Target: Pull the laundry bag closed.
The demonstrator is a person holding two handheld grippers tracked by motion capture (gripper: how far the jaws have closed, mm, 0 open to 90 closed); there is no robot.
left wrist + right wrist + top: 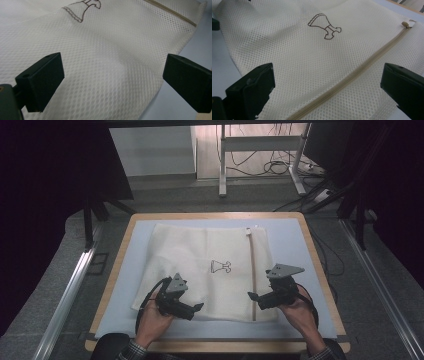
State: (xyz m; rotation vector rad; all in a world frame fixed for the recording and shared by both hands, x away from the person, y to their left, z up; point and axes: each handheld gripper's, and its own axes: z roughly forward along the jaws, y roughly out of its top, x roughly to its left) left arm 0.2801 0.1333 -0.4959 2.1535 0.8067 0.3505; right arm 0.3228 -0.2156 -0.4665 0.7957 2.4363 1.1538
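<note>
Lying flat, cream mesh bag (200,270), closed zipper (352,77), brown outline print (324,26)

A wood-edged surface (127,236) carries a pale blue mat (295,240), and on the mat's middle lies a white mesh bag (190,255), flat, zipper toward the right.

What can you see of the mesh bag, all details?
The cream-white mesh laundry bag lies flat, slightly rumpled, on the pale blue table mat. It looks like a fine honeycomb weave. A tan zipper runs along one side, closed as far as visible, its pull at the far end. A dark outline drawing marks the middle. Both grippers hover open over its near edge.
</note>
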